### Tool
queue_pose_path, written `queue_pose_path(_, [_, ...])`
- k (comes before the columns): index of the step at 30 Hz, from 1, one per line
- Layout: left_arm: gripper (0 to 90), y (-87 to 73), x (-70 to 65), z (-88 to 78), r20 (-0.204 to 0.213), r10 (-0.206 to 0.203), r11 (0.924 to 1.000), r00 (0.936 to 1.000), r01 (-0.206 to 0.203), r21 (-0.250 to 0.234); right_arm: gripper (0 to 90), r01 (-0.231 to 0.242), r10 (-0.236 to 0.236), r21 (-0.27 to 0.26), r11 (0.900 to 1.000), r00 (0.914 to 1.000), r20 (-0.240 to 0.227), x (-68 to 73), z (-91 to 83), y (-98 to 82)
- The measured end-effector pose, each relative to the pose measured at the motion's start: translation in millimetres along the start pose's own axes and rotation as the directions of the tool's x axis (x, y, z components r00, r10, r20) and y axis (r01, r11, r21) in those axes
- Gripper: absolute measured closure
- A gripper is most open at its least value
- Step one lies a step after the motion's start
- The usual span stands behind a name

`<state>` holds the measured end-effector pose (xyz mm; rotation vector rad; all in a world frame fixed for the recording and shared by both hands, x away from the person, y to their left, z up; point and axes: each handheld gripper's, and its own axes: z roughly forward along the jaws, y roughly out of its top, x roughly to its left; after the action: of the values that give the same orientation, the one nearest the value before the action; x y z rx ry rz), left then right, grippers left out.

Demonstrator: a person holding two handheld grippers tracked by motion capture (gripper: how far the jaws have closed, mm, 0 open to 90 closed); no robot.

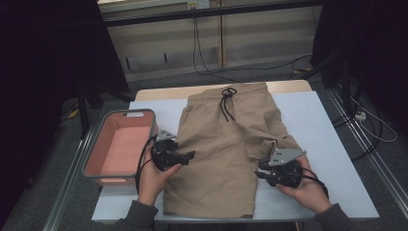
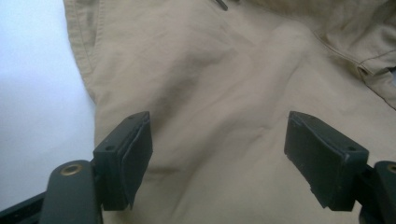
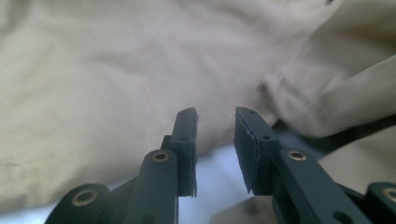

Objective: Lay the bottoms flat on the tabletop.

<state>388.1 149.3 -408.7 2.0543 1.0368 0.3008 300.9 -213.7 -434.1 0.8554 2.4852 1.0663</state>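
While empty, pink bin (image 1: 120,147) sits beside shorts (image 1: 226,144).

- No text, label, brand, number or sign can be read in any of the views.
- The white tag on the far rim of the pink bin (image 1: 119,150) is too small to make out any writing on it.
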Motion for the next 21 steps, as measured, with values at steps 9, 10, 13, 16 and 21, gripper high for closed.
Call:
queue_pose_path(9, [23.6, -0.6, 2.7, -1.2, -0.002, -0.015, 0.9998, 0.9999, 0.015, -0.01, 60.1, -0.062, 0.056, 0.046, 0.997, 0.9906, 0.125, -25.1, -11.9, -20.6])
queue_pose_path(10, [23.6, -0.6, 2.4, -0.8, 0.0, -0.011, 0.9999, 0.9999, 0.011, -0.004, 59.3, -0.062, 0.054, 0.055, 0.997, 0.9888, 0.139, -28.1, -13.3, -22.9])
queue_pose_path(13, [23.6, -0.7, 1.1, 0.8, 0.007, -0.007, 1.0, 1.0, 0.007, 0.003, 57.9, -0.077, 0.065, 0.059, 0.995, 0.9801, 0.187, -39.1, -19.4, -28.9])
queue_pose_path(16, [23.6, -1.2, 1.1, 2.1, 0.004, -0.008, 1.0, 1.0, 0.008, 0.004, 57.4, -0.087, 0.073, 0.051, 0.995, 0.9699, 0.232, -48.4, -26.7, -32.4])
queue_pose_path(21, [23.5, -1.3, 1.5, 2.6, 0.002, -0.007, 1.0, 1.0, 0.007, 0.004, 56.3, -0.112, 0.103, 0.014, 0.994, 0.9498, 0.295, -59.1, -37.7, -36.8])
